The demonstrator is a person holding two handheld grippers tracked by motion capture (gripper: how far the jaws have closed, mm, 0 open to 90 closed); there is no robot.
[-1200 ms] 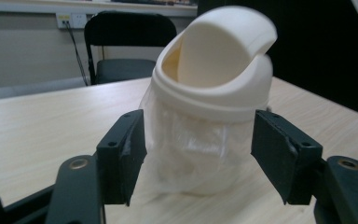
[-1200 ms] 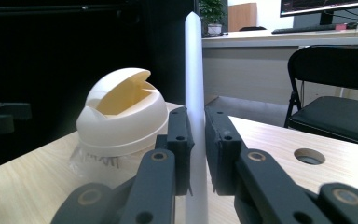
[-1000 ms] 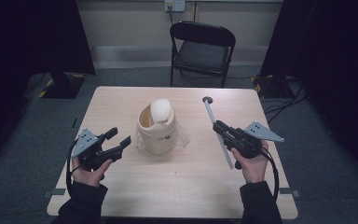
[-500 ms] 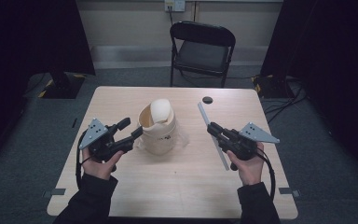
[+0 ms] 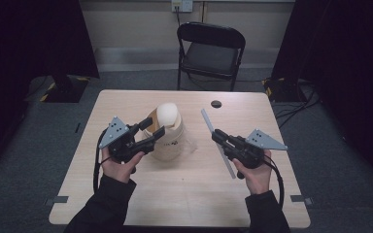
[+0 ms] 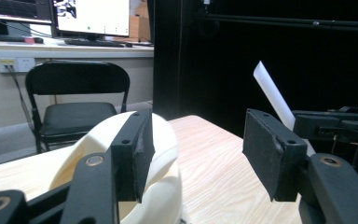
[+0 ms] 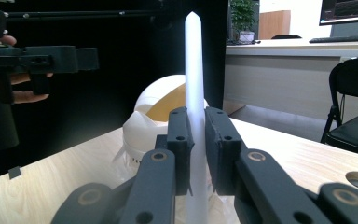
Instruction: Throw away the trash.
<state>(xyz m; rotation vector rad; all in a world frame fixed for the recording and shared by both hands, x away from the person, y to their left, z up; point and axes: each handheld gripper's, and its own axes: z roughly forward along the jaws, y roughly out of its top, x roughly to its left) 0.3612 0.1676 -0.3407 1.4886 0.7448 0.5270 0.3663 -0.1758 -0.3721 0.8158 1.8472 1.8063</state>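
Hands at a pale wooden desk [image 5: 175, 194] work two black tools around a cream container [image 5: 167, 138] standing near its middle. The right tool [image 7: 196, 135], to the right of the container and apart from it, is clamped on a long white strip [image 7: 194, 84], gripped low so that most of its length juts forward. The strip looks light, stiff and smooth, likely to slip or swivel unless pinched across its flat faces. The left tool [image 6: 196, 154], just beside the container on its left, has its jaws apart and has just been closing, one pad by the rounded rim, nothing pressed. The container appears thin-walled and light, best taken at the rim; its tan interior shows, its contents cannot be told.
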